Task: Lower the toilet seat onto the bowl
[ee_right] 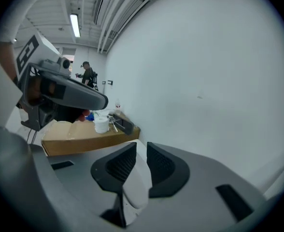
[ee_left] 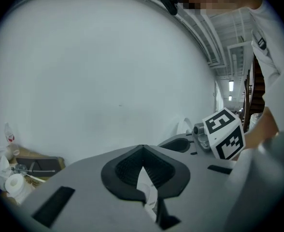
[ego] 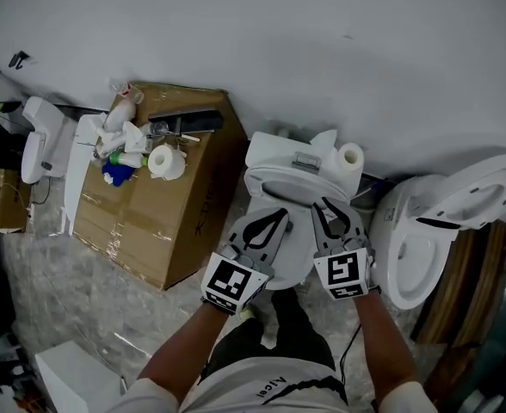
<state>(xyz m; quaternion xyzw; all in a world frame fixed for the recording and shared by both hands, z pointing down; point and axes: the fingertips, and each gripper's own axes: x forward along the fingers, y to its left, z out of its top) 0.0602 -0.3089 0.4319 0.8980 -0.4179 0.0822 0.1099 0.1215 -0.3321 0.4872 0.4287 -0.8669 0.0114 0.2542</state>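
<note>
A white toilet stands against the wall straight ahead of me, and its toilet seat (ego: 274, 181) lies low over the bowl. Both grippers reach over it side by side, pointing at the wall. My left gripper (ego: 280, 213) has its tips together, with a thin white edge of the seat (ee_left: 146, 187) pinched between its black pads (ee_left: 125, 170). My right gripper (ego: 322, 205) stands slightly open. A narrow gap shows between its pads (ee_right: 162, 166), and the white seat edge (ee_right: 134, 185) sits in that gap without being pressed.
A cardboard box (ego: 154, 222) left of the toilet carries a paper roll (ego: 165, 162), bottles and tools. Another roll (ego: 349, 157) sits on the tank. A second toilet (ego: 434, 231) with a raised lid stands close at the right. A person (ee_right: 88, 74) is far off.
</note>
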